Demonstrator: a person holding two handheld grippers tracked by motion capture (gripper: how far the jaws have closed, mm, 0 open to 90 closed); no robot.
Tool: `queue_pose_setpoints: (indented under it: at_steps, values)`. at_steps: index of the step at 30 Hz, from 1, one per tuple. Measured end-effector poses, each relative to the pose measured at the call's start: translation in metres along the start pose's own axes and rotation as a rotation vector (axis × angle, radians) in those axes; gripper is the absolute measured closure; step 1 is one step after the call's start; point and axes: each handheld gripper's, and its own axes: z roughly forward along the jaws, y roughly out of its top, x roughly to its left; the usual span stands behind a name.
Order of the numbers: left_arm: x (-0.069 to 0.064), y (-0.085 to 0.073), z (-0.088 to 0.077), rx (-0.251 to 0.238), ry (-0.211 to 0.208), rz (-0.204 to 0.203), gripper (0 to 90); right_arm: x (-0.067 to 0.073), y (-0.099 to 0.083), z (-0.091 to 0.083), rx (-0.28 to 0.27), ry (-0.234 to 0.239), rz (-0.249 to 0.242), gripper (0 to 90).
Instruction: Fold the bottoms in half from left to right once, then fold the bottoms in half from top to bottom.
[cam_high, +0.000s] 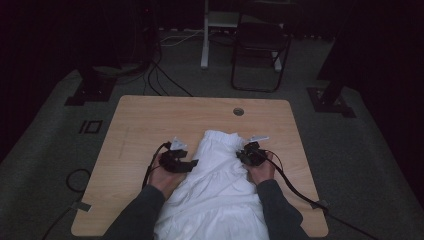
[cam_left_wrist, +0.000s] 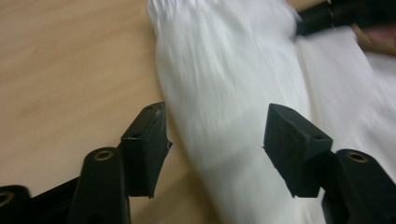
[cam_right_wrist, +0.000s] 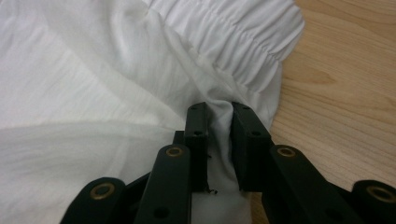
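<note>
Fingertips (cam_right_wrist: 243, 128) of the right gripper (cam_right_wrist: 219, 140) pinch the white gathered cotton garment (cam_high: 215, 185) lying on the light wooden table (cam_high: 145, 125); the left gripper (cam_left_wrist: 215, 140) gapes astride its edge, likely to clamp next.

I work in what looks like a dim lab or recording room: my wooden bench (cam_high: 150, 125) stands on grey carpet (cam_high: 45, 135), black cables (cam_high: 160, 80) trail across the floor, dark stand bases (cam_high: 332, 102) flank it, and a folding chair (cam_high: 260, 50) waits behind.
</note>
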Motion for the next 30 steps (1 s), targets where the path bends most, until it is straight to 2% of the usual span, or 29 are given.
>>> queue_pose_setpoints:
  at_steps: [1,2,3,5,8,9,11,12,14,18,20,21,24,25,26,27,28,29,30]
  values:
    - [0.000,0.007,0.008,0.004,-0.007,0.004,39.1,0.000,0.000,0.000,0.000,0.002,0.001,77.3]
    - [-0.002,0.017,0.025,0.007,-0.012,0.013,38.3,-0.001,0.000,0.000,-0.001,0.006,0.002,77.4]
    - [-0.002,0.017,0.025,0.007,-0.012,0.013,35.6,-0.001,0.000,0.000,-0.001,0.006,0.002,77.4]
    - [-0.003,0.025,0.041,0.015,-0.007,0.014,33.8,-0.002,-0.001,0.000,-0.007,0.010,0.004,77.6]
    - [0.001,0.029,0.063,0.032,0.011,-0.032,28.4,-0.002,-0.002,0.000,-0.012,0.009,0.007,77.6]
    - [0.002,0.029,0.068,0.036,0.030,-0.037,27.5,-0.002,-0.002,0.000,-0.012,0.009,0.005,77.6]
    - [0.003,0.028,0.073,0.044,0.043,-0.043,26.6,-0.002,-0.002,0.000,-0.012,0.009,0.005,77.6]
    - [0.006,0.026,0.079,0.062,0.057,-0.053,26.6,-0.002,-0.002,0.000,-0.012,0.010,0.003,77.6]
    - [0.007,0.022,0.083,0.078,0.083,-0.046,26.6,-0.002,-0.002,0.000,-0.012,0.009,0.002,77.6]
    - [0.007,0.021,0.082,0.079,0.106,-0.019,30.9,-0.001,-0.001,-0.001,0.000,0.012,-0.001,77.4]
    - [0.007,0.021,0.082,0.082,0.107,-0.016,34.3,-0.003,0.002,-0.002,0.023,0.043,-0.027,70.1]
    - [0.006,0.021,0.082,0.083,0.106,-0.015,36.4,-0.004,0.002,-0.004,0.022,0.043,-0.039,66.1]
    - [0.006,0.020,0.081,0.074,0.110,-0.006,38.6,-0.010,0.005,-0.013,-0.058,0.040,-0.022,49.6]
    - [0.006,0.019,0.082,0.068,0.109,-0.006,39.0,-0.010,0.006,-0.013,-0.070,0.027,-0.021,43.8]
    - [0.006,0.019,0.082,0.064,0.108,-0.008,39.5,-0.011,0.008,-0.012,-0.070,0.016,-0.028,37.8]
    - [0.006,0.019,0.082,0.064,0.108,-0.008,39.8,-0.011,0.008,-0.012,-0.070,0.016,-0.028,37.8]
    - [0.006,0.019,0.082,0.061,0.108,-0.007,39.8,-0.011,0.009,-0.009,-0.067,0.022,-0.046,32.9]
    - [0.006,0.019,0.082,0.062,0.108,-0.006,40.4,-0.012,0.011,0.003,-0.020,0.042,-0.062,22.3]
    - [0.006,0.019,0.082,0.061,0.107,-0.006,40.8,-0.013,0.012,0.007,-0.010,0.038,-0.076,20.2]
